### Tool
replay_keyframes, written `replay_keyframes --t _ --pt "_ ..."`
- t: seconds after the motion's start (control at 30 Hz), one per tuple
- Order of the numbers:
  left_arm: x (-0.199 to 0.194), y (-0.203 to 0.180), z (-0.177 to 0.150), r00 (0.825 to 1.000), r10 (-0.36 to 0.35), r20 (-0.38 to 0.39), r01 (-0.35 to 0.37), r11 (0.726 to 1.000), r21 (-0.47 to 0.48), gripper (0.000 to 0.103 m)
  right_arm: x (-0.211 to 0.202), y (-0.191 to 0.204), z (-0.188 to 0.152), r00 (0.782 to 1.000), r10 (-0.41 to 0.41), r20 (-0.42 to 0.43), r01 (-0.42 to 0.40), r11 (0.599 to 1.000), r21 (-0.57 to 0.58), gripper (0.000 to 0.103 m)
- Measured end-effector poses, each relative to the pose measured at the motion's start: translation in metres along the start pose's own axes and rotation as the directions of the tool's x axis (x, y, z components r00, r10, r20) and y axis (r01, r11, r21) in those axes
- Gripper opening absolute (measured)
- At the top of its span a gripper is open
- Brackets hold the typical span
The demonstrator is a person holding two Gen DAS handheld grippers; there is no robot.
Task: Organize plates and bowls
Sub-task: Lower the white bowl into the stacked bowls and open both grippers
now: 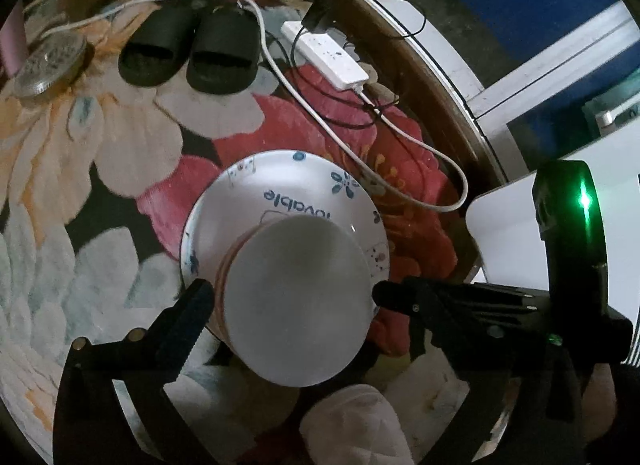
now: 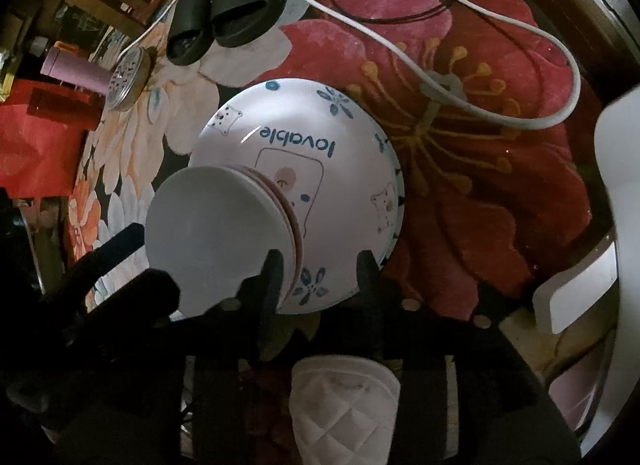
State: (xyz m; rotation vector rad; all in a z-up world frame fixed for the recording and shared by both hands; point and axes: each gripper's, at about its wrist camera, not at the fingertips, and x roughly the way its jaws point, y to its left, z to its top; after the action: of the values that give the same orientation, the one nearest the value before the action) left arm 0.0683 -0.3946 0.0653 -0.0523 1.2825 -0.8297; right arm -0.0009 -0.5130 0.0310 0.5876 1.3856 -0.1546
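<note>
A large white plate (image 1: 280, 193) printed "lovable" with blue flowers lies on the flowered carpet. A stack of smaller plain plates (image 1: 296, 297), pink-edged ones under a white top one, sits on it. My left gripper (image 1: 292, 297) is open, its fingers on either side of the small stack. In the right wrist view the big plate (image 2: 340, 169) and the small stack (image 2: 216, 233) show too. My right gripper (image 2: 318, 261) is open over the big plate's near rim, just right of the stack. The left gripper's dark fingers (image 2: 116, 241) show at the stack's left.
Black slippers (image 1: 192, 53), a white power strip (image 1: 324, 53) with cables, and a metal lid (image 1: 52, 61) lie on the carpet beyond the plates. A white object (image 1: 516, 225) stands at the right. A quilted white slipper (image 2: 344, 405) is below the grippers.
</note>
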Motion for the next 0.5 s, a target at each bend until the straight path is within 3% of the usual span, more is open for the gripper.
replay_keyframes --t 0.13,0.2,0.3,0.5 --pt "-0.008 0.0 -0.001 0.997 0.073 0.039 -0.074 0.997 0.026 0.102 -0.001 0.001 0.001 1.0 -0.016 0.005 0.016 1.0 -0.01 0.056" --pt "-0.009 0.004 -0.001 0.995 0.09 0.043 -0.09 0.996 0.019 0.102 0.0 -0.001 -0.001 1.0 -0.031 0.005 0.031 0.999 -0.006 0.076" --pt "-0.009 0.012 -0.002 0.992 0.119 0.039 -0.119 0.993 0.007 0.102 0.001 -0.004 -0.005 0.999 -0.037 0.009 0.037 0.999 0.007 0.095" --pt "-0.008 0.021 -0.007 0.989 0.148 0.023 -0.148 0.989 -0.008 0.102 0.001 -0.001 -0.007 0.997 -0.073 0.027 0.074 0.997 0.0 0.098"
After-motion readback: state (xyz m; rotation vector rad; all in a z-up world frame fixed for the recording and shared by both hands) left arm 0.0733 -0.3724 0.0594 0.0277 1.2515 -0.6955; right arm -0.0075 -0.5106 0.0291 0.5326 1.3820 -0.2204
